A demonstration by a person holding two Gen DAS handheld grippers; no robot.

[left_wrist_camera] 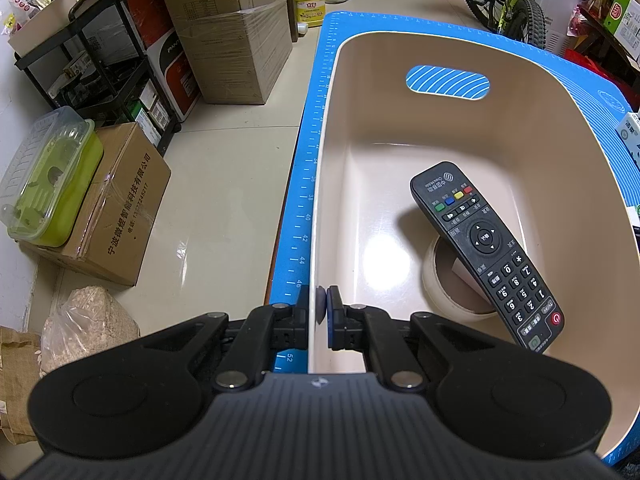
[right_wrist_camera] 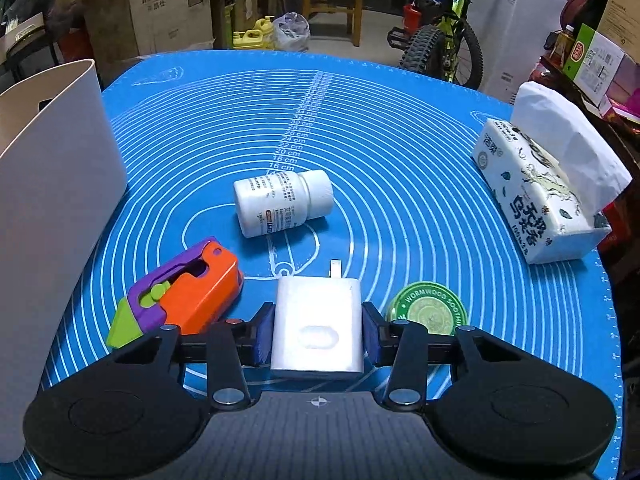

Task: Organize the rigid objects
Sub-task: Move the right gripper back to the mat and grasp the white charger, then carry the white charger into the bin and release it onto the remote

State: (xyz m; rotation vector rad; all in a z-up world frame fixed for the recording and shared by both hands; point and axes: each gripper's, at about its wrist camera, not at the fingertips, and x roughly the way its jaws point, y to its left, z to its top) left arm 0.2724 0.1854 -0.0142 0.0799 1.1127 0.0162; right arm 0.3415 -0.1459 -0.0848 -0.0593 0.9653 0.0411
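Now right tool (right_wrist_camera: pixel 318 338) astride charger (right_wrist_camera: pixel 318 332)

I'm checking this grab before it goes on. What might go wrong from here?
1. The right gripper straddles the white charger, with the orange toy and green tin close beside its fingers; a lift may knock them.
2. The charger's smooth sides could slip.
3. The left gripper pinches the bin by its thin rim; a pull might tip it and shift the remote.
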